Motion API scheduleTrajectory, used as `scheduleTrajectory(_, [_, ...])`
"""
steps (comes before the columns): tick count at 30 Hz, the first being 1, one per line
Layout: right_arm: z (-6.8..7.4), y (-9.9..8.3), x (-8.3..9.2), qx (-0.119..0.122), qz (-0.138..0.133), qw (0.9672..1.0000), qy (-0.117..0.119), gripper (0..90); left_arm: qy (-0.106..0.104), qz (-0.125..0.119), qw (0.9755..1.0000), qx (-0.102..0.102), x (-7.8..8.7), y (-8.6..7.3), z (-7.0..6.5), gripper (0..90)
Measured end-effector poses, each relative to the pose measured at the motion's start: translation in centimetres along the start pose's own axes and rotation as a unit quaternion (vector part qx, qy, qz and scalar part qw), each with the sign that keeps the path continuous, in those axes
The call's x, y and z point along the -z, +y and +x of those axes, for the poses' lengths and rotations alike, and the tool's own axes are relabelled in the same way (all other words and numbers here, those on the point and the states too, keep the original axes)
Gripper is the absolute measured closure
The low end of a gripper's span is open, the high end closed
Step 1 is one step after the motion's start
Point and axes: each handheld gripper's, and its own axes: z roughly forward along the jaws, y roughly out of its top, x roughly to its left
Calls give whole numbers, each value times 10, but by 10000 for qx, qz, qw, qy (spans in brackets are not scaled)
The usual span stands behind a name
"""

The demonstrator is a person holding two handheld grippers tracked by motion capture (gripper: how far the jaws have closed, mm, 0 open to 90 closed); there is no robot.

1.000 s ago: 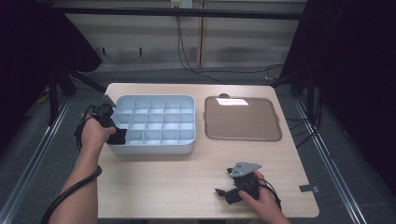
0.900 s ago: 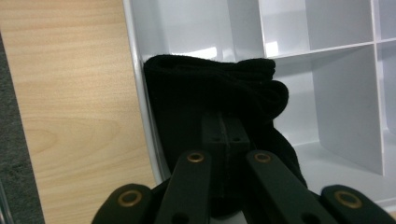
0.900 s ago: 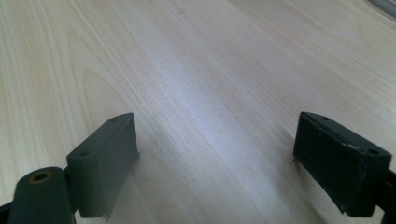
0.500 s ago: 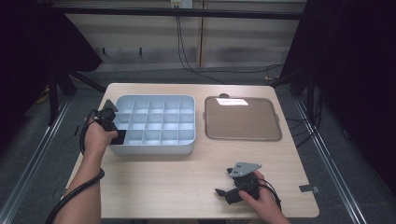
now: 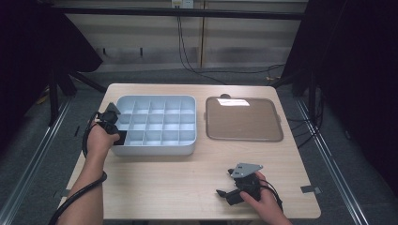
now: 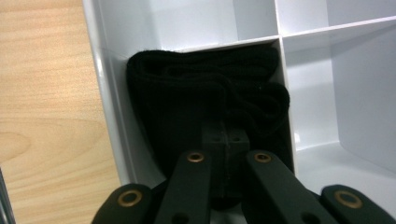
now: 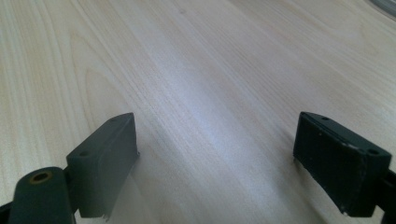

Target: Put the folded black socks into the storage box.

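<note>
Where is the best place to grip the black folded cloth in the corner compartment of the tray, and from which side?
Probably from above: the black cloth fills its compartment, and the tray walls block the sides. Pinch the thick upper fold, where the left tool is already shut.

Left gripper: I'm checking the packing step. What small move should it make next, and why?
Probably open the jaws and lift straight up. The left gripper is shut on the black folded cloth, which already sits inside a corner compartment of the divided tray, against its outer wall, so it seems placed.

brown lid (image 5: 244, 119), perhaps plastic, wooden table (image 5: 178, 178)
</note>
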Motion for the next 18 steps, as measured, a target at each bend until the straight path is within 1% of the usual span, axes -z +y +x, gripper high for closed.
scheduleTrajectory(4, [0,0,0,-2,0,10000,1,131,-7,-3,10000,-23,2,0,0,900])
scheduleTrajectory(5, [0,0,0,0,0,10000,0,131,-53,-37,10000,8,3,-1,1,900])
scheduleTrajectory(7, [0,0,0,-1,-1,10000,0,131,-79,-59,9999,50,5,-1,1,896])
scheduleTrajectory(8, [0,0,0,-1,1,10000,0,131,-113,-70,9999,43,6,-2,2,888])
scheduleTrajectory(9, [0,0,0,-1,0,10000,1,131,-94,-81,9999,15,7,-2,2,878])
scheduleTrajectory(10, [0,0,0,1,-1,10000,0,131,-99,-101,9999,61,8,-2,1,868])
scheduleTrajectory(12, [0,0,0,-1,1,10000,0,131,-77,-90,9999,-6,11,-2,0,849])
scheduleTrajectory(13, [0,0,0,19,-13,10000,-5,131,-63,-113,9999,6,12,-2,0,843])
scheduleTrajectory(16, [0,0,0,19,-13,10000,-6,131,-84,-122,9999,-3,16,-1,0,828])
scheduleTrajectory(18, [0,0,0,23,-14,10000,-5,131,-72,-186,9998,-22,22,0,1,818])
